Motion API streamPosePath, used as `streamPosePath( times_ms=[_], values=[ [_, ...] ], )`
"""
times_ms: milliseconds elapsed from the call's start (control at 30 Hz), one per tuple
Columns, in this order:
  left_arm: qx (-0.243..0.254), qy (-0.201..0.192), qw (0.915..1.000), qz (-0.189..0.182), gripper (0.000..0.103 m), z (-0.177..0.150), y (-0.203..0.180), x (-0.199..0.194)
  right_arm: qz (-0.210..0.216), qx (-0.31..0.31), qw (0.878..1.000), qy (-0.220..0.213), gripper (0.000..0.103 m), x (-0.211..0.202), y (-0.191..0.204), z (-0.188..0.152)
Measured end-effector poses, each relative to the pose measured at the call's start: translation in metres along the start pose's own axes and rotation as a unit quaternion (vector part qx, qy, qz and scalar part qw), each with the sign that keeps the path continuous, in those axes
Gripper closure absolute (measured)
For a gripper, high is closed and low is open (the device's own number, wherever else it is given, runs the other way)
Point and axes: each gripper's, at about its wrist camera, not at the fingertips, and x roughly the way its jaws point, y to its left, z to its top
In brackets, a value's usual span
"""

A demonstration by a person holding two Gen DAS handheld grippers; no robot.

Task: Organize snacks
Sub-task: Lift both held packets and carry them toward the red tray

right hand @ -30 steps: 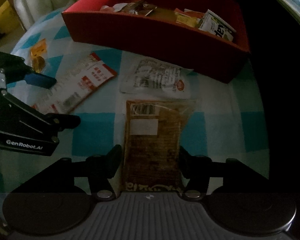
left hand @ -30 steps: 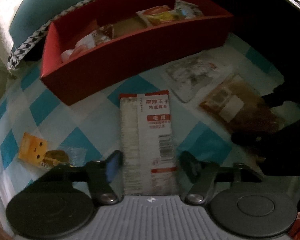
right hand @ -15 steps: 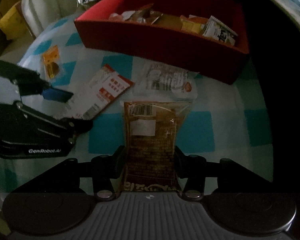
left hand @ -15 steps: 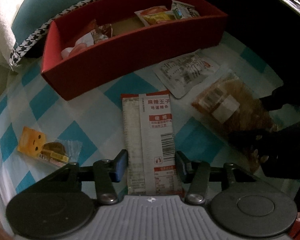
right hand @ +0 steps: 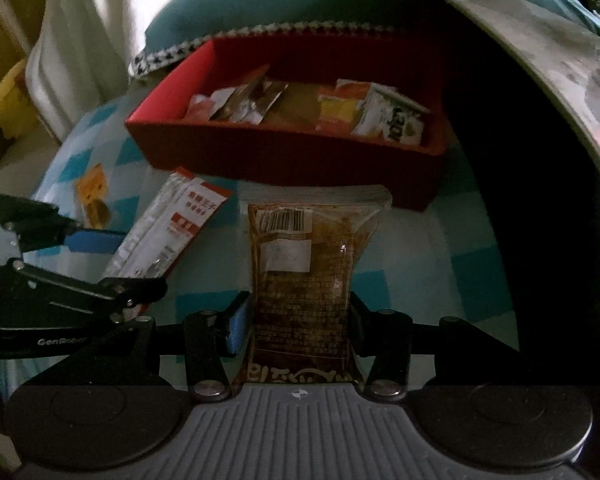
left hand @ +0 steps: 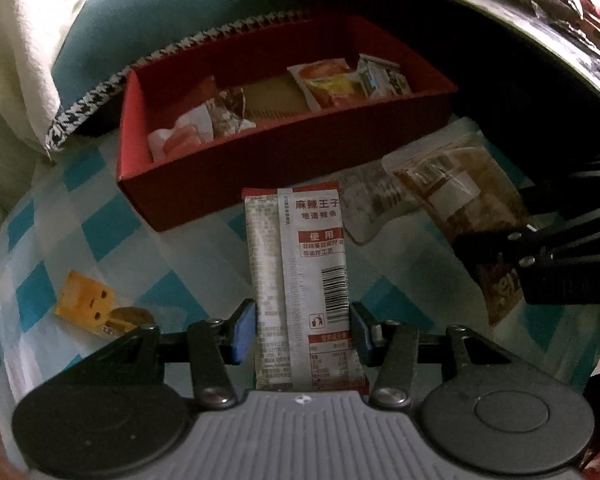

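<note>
My left gripper (left hand: 303, 330) is shut on a long white-and-red snack packet (left hand: 300, 264) and holds it lifted off the table, pointing at the red box (left hand: 260, 160). My right gripper (right hand: 300, 328) is shut on a brown clear-wrapped snack pack (right hand: 304, 272), also lifted toward the red box (right hand: 284, 156). The box holds several snack packets. A white flat packet (left hand: 366, 204) lies on the table in front of the box. A small orange snack (left hand: 94, 308) lies at the left.
The table has a blue-and-white checked cloth (left hand: 80, 240). A teal cushion with houndstooth trim (left hand: 160, 52) sits behind the box. A white cloth (left hand: 16, 48) hangs at far left. A dark curved edge (right hand: 540, 160) borders the right side.
Both grippers closed on their packets and lifted them off the table, moving toward the red box.
</note>
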Motion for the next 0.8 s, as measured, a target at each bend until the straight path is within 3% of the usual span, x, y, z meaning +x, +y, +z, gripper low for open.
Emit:
streamPosePath(
  times_ms=[800],
  values=[
    [-0.017, -0.046, 0.9988, 0.008, 0.06, 0.013, 0.013, -0.024, -0.017, 0.041, 0.998, -0.041, 0.046, -0.013, -0.026, 0.016]
  ],
)
